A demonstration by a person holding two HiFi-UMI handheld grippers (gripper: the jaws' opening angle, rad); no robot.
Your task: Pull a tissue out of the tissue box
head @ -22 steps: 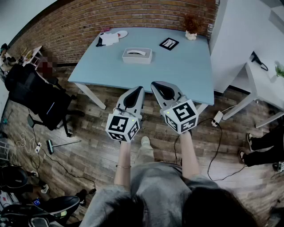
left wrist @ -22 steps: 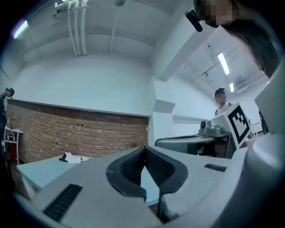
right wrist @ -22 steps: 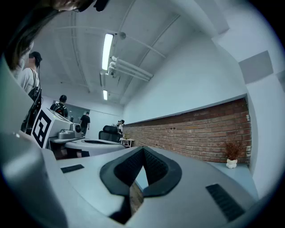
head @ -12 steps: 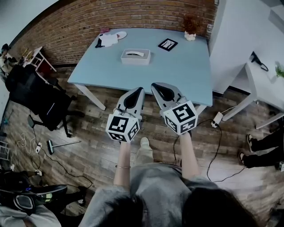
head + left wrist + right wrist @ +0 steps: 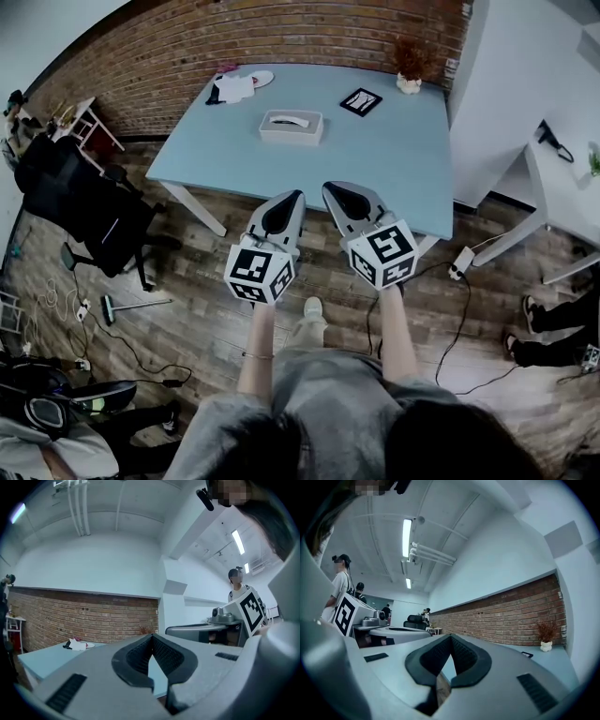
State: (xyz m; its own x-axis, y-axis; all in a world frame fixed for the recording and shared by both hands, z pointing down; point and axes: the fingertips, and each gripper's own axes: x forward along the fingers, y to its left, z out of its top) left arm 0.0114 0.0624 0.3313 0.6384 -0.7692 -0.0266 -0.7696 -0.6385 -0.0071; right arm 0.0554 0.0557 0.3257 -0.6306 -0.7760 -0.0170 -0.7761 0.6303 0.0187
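The tissue box (image 5: 291, 127) is pale, with a tissue showing in its top slot. It stands on the light-blue table (image 5: 394, 159), toward the far side. My left gripper (image 5: 295, 195) and right gripper (image 5: 330, 187) are held side by side, level, in front of the table's near edge and well short of the box. Both are shut with nothing between the jaws. In the left gripper view the left gripper (image 5: 151, 637) has its tips touching; in the right gripper view the right gripper (image 5: 450, 637) shows the same. The box is hidden in both gripper views.
On the table's far side lie a white cloth (image 5: 232, 87), a plate (image 5: 262, 78), a black framed card (image 5: 361, 100) and a small potted plant (image 5: 409, 75). A black office chair (image 5: 84, 211) stands left; a white table (image 5: 567, 178) stands right. Cables cross the wooden floor.
Both grippers stay side by side and shut. The head view has shifted a little, so the table sits slightly lower in it. A person has come into view at the lower left.
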